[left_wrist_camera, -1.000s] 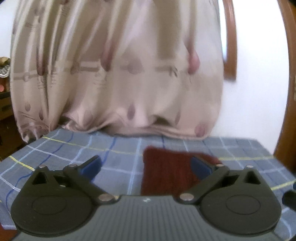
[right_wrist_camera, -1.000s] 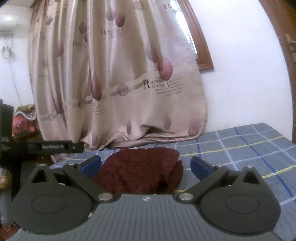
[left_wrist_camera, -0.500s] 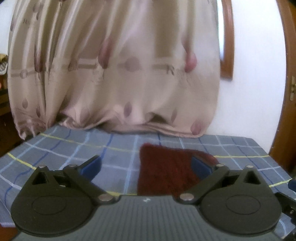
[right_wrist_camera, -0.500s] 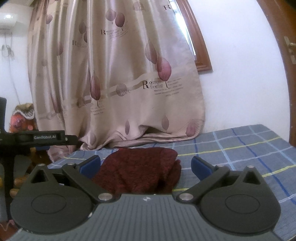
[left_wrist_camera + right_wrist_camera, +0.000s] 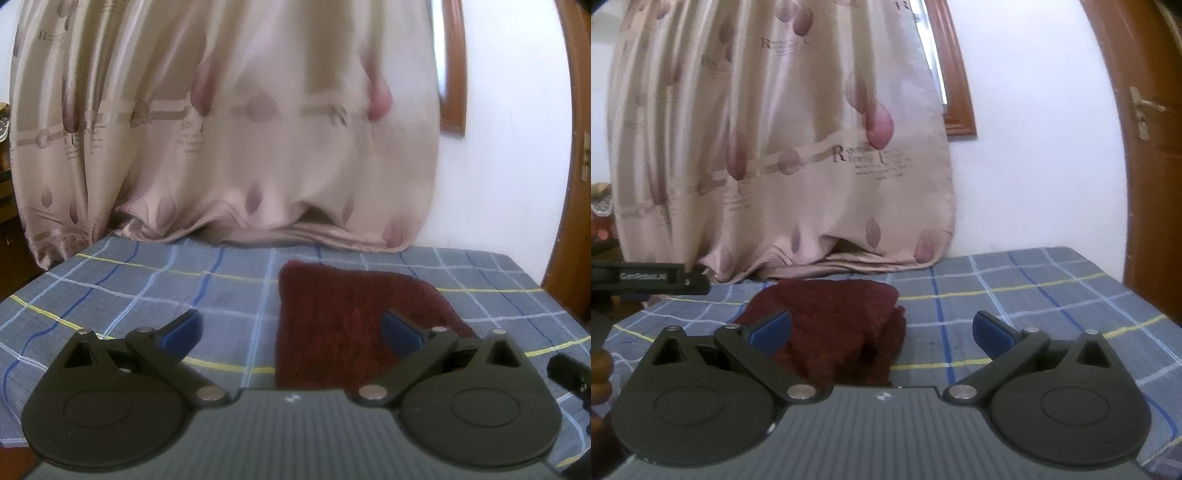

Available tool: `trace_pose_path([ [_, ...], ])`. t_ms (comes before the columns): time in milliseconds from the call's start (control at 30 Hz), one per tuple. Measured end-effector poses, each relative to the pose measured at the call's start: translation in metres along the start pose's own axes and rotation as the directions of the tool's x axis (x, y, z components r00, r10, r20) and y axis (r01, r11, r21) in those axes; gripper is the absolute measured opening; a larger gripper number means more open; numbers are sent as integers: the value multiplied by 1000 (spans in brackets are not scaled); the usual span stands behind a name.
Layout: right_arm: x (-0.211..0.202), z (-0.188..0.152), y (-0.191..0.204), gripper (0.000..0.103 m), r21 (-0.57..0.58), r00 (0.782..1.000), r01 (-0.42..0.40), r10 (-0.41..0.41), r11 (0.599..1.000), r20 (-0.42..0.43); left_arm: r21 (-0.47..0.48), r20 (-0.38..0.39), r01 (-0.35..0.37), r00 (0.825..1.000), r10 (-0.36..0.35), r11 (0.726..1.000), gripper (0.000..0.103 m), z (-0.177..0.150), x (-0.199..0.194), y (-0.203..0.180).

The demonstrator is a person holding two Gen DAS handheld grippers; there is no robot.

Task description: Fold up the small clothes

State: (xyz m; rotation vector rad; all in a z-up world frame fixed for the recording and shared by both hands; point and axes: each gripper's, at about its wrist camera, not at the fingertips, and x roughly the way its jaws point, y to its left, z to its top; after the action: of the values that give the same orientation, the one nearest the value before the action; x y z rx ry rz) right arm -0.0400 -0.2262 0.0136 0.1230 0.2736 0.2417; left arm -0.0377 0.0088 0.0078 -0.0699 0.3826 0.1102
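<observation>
A dark red fuzzy cloth (image 5: pixel 332 317) lies folded flat on the blue checked table cover (image 5: pixel 166 295). My left gripper (image 5: pixel 291 334) is open and empty, held just short of the cloth's near edge; its right finger (image 5: pixel 400 334) is in front of the cloth. In the right wrist view the same cloth (image 5: pixel 834 325) lies ahead and left. My right gripper (image 5: pixel 882 330) is open and empty, its left finger (image 5: pixel 772 330) in front of the cloth.
A beige patterned curtain (image 5: pixel 229 129) hangs down onto the back of the table. A wooden door frame (image 5: pixel 1137 147) stands at the right. The left gripper's body (image 5: pixel 646 282) shows at the left edge of the right wrist view.
Both grippers have drifted slightly; the cloth sits a little lower and nearer in the left wrist view. Both stay open and the cloth has not moved.
</observation>
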Motion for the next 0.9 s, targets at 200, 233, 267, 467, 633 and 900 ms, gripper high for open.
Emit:
trace_pose_path([
  [200,5,-4,-7,103,14,999,45,-45,999,-22,26,10,3,1000,-3,1000,103,-6,1,-2],
  [233,7,-4,-8,103,17,999,47,-47,999,-27,30,12,4,1000,-5,1000,103,-6,1,-2],
  [267,8,-4,-9,103,18,998,53,-52,998,-34,33,13,5,1000,-5,999,103,-7,1,-3],
  [467,15,-4,-11,103,12,995,79,-78,997,-55,52,12,13,1000,-14,999,103,-8,2,-4],
  [633,20,-4,-12,103,11,994,84,-83,996,-75,60,3,29,1000,-29,998,103,-9,4,-3],
  [900,25,-5,-10,103,6,990,92,-91,996,-103,68,57,13,998,-17,998,103,-12,2,-4],
])
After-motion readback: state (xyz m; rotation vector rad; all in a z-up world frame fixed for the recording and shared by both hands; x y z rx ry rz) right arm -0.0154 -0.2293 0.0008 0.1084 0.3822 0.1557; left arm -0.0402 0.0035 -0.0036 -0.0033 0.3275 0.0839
